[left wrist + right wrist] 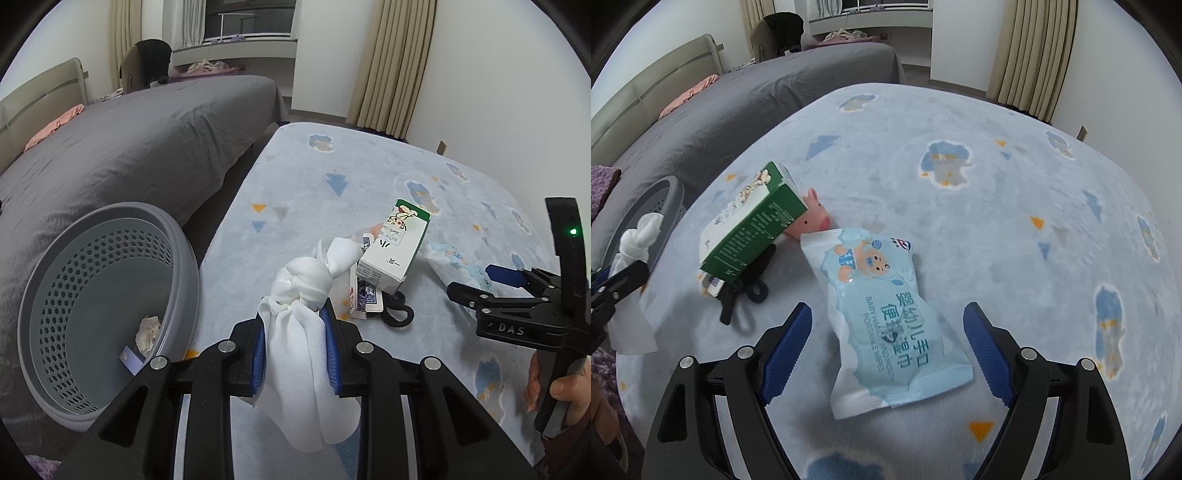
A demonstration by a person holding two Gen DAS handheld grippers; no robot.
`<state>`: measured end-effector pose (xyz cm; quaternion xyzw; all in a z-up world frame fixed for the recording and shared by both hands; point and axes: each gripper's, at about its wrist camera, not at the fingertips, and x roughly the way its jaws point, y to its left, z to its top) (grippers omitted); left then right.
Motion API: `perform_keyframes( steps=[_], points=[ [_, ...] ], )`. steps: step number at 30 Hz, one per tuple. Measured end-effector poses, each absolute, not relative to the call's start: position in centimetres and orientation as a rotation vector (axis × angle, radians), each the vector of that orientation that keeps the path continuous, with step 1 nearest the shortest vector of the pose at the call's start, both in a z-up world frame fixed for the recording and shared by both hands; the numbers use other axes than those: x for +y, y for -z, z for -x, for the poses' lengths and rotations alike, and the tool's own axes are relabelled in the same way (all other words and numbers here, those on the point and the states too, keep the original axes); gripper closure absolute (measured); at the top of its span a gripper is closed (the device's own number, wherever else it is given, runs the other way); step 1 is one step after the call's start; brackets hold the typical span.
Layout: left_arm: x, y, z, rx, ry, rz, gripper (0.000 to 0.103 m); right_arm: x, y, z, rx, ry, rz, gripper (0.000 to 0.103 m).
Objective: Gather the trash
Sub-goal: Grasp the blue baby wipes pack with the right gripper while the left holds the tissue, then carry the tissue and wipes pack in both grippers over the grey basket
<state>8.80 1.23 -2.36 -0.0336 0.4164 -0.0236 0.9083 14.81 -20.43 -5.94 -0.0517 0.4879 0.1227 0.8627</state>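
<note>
Left claw (295, 343) clenched on a knotted white mesh-textured cloth bundle (306, 325), held right of the perforated grey plastic basket (92, 295). Right claw (886, 354) released, straddling a glossy blue wipes pack (882, 321) on the fleecy carpet (997, 221). The green-white carton (753, 229) partly hides a pink rubber pig (812, 218).

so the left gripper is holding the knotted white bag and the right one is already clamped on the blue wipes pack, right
Not quite. The left gripper is indeed shut on the knotted white bag, but the right gripper is not clamped on the blue wipes pack. The right wrist view shows its jaws wide open, with the pack lying on the carpet between the fingers, apart from both.
</note>
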Motion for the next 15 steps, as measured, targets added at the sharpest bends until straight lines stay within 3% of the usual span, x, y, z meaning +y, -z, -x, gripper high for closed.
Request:
perform_keyframes(
  steps=[5,7,9,10,15],
  points=[
    [1.7,2.4,-8.8,0.863,0.043,0.076,0.077,-20.1,6.8,-15.4,1.034,-0.232,0.125,0.024],
    [1.9,2.5,-8.9,0.867,0.040,0.081,0.077,-19.8,6.8,-15.2,1.030,-0.237,0.129,0.036],
    [2.1,2.5,-8.9,0.869,0.039,0.083,0.077,-19.7,6.6,-15.0,1.021,-0.232,0.130,0.038],
    [2.1,2.4,-8.8,0.868,0.038,0.084,0.077,-19.6,6.5,-14.7,1.017,-0.231,0.123,0.045],
    [2.5,2.0,-8.5,0.857,0.038,0.089,0.077,-19.8,5.8,-12.9,1.006,-0.210,0.075,0.048]
  ],
)
